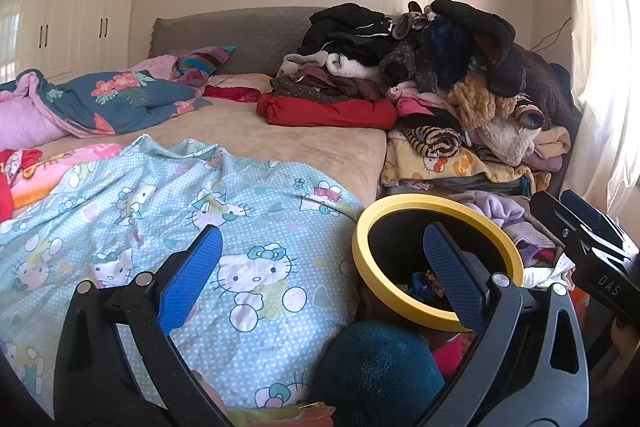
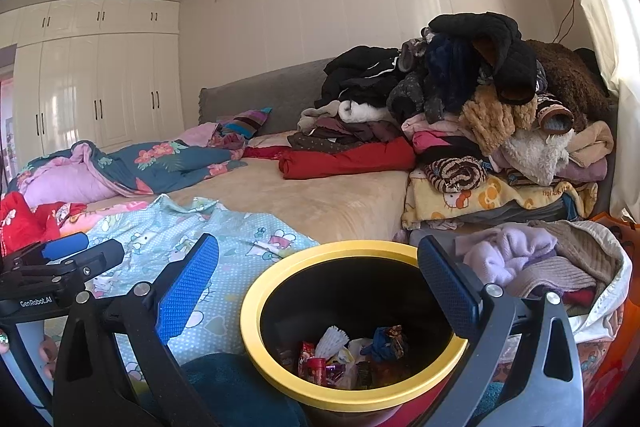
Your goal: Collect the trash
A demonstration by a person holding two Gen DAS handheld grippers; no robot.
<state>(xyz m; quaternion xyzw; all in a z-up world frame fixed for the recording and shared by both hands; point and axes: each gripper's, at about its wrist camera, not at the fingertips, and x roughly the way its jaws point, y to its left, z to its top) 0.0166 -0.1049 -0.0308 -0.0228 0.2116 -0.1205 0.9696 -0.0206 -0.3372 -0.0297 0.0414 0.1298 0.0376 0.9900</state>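
Observation:
A round bin with a yellow rim (image 2: 260, 339) (image 1: 362, 259) stands beside the bed. Inside it lie several wrappers (image 2: 344, 355), red, white and dark blue. My right gripper (image 2: 318, 279) is open above the bin's mouth, with nothing between its blue pads (image 2: 188, 287). My left gripper (image 1: 322, 271) is open over the bed's edge, its right pad in front of the bin and its left pad (image 1: 192, 275) over the cat-print sheet (image 1: 160, 211). The right gripper's body (image 1: 592, 251) shows at the right edge of the left wrist view; the left gripper's body (image 2: 56, 267) shows at the right wrist view's left.
A tall heap of clothes (image 2: 480, 115) fills the bed's right side, with a red folded garment (image 2: 348, 157) beside it. A floral quilt (image 2: 132, 163) lies at the left. A teal cushion (image 1: 376, 375) sits by the bin. More clothes (image 2: 540, 259) lie right of the bin. White wardrobes (image 2: 96, 87) stand behind.

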